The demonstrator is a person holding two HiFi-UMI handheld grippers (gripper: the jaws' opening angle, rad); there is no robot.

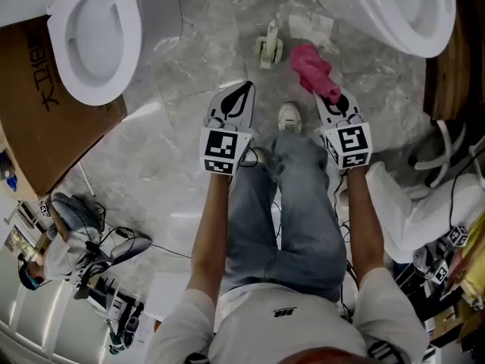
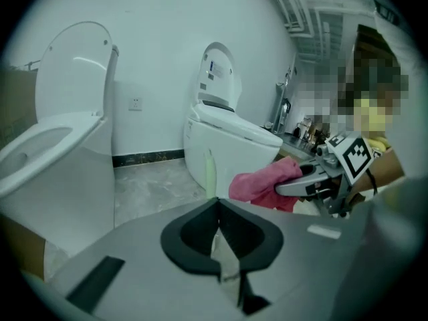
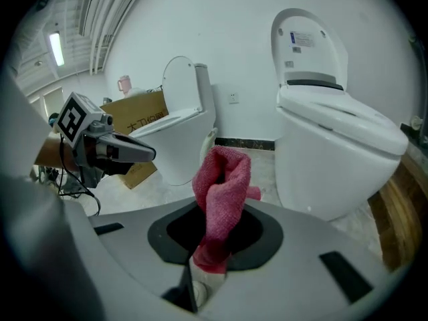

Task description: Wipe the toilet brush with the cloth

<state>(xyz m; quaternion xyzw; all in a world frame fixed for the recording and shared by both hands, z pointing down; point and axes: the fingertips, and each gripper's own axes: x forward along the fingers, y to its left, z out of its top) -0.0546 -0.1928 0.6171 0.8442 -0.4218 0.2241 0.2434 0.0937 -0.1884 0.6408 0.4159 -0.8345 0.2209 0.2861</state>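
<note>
The pale green and white toilet brush [image 1: 267,48] stands on the marble floor between two toilets, ahead of both grippers. Its handle [image 2: 210,171] rises just beyond the left gripper's tips. My right gripper [image 1: 329,97] is shut on a pink cloth [image 1: 314,70], which bunches up above the jaws [image 3: 224,186] and hangs to the right of the brush. My left gripper [image 1: 239,91] is shut with nothing in it [image 2: 216,202], a short way back and left of the brush. In the left gripper view the right gripper [image 2: 314,176] shows holding the cloth [image 2: 262,182].
A white toilet [image 1: 95,36] with its seat open stands at the left, beside a cardboard box [image 1: 45,120]. Another white toilet [image 1: 402,10] stands at the right. The person's jeans leg and shoe [image 1: 289,117] lie between the grippers. Cables and gear [image 1: 91,256] clutter the lower left.
</note>
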